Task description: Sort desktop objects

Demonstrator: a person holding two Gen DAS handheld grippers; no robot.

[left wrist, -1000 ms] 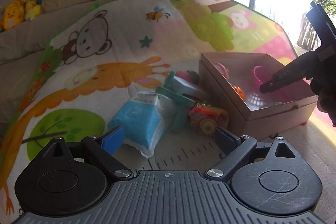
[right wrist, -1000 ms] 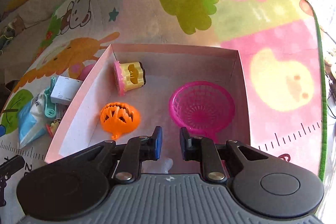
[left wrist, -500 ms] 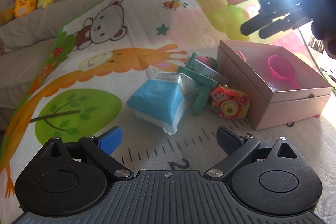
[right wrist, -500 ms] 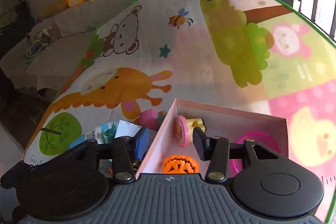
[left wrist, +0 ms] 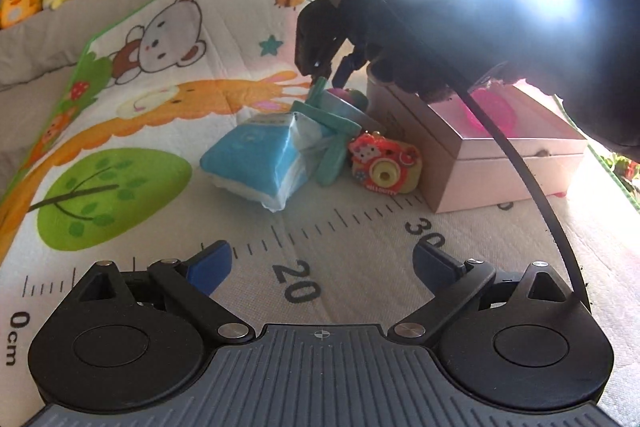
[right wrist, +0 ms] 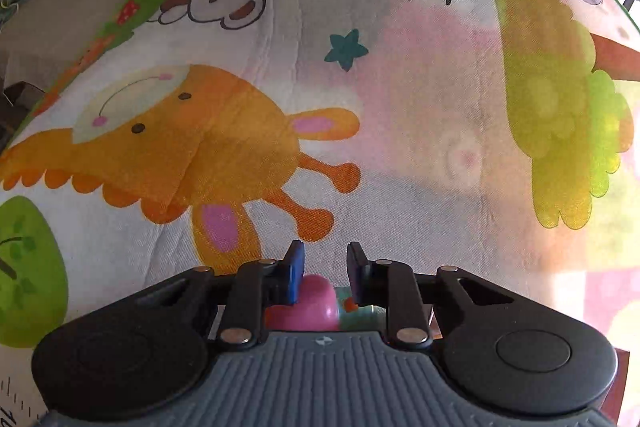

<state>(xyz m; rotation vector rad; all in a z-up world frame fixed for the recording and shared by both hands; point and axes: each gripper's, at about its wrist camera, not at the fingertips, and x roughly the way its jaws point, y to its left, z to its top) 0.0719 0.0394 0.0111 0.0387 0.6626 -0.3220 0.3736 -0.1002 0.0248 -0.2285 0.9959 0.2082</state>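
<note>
1. The play mat (right wrist: 400,155) at centre frame looks like woven cloth, matt, with a fine ribbed grain under the printed animals.
2. The tissue pack (left wrist: 256,159) at centre left is wrapped in thin, crinkled, glossy film.
3. The toy camera (left wrist: 385,167) beside it is shiny moulded plastic.
4. The pink box (left wrist: 500,167) at right looks like smooth matt cardboard.
5. The pink toy (right wrist: 308,305) at lower centre is glossy plastic.
</note>
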